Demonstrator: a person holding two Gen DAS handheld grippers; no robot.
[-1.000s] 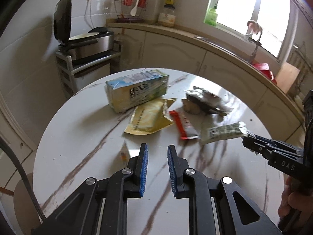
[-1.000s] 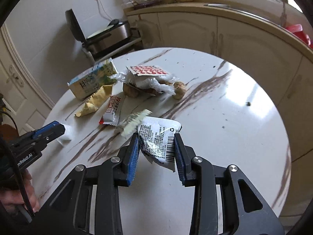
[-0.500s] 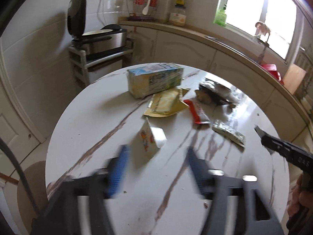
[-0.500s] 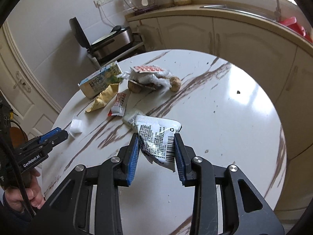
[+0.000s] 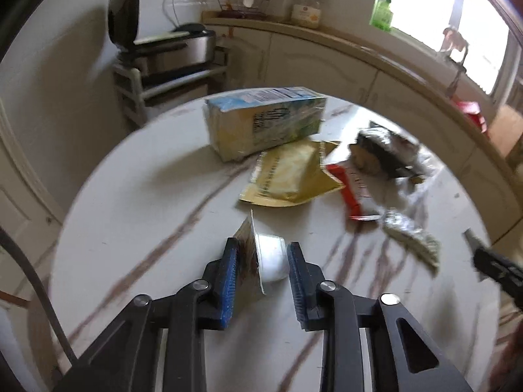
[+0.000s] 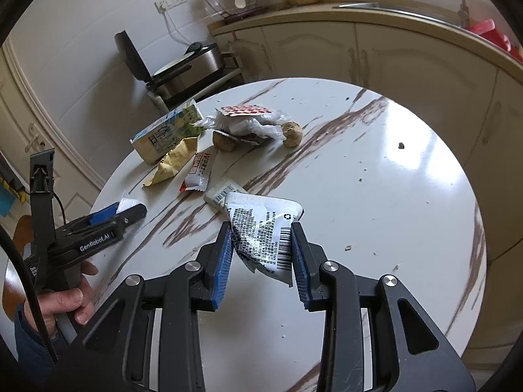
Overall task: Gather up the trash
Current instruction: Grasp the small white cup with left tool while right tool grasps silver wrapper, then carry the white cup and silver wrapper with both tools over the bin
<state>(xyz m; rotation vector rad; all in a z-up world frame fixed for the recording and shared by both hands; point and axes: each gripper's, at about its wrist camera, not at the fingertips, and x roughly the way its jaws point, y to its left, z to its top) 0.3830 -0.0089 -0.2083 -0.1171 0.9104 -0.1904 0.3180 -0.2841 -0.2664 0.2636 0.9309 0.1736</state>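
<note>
Since a second ago the left claw has pushed forward and now brackets a small white cup with a peeled foil lid, jaws narrowed around it, though I can't tell if the pads are actually pinching yet. Ahead of it: a yellow pouch, then a milk carton lying on its side, with a red wrapper off to the right. In the right view, the right claw is clamped on a white barcode packet, lifted off the table. Beyond it sit a crumpled plastic wrapper and two brown lumps. No bin visible anywhere, so I'd say most of the pickup is left.
</note>
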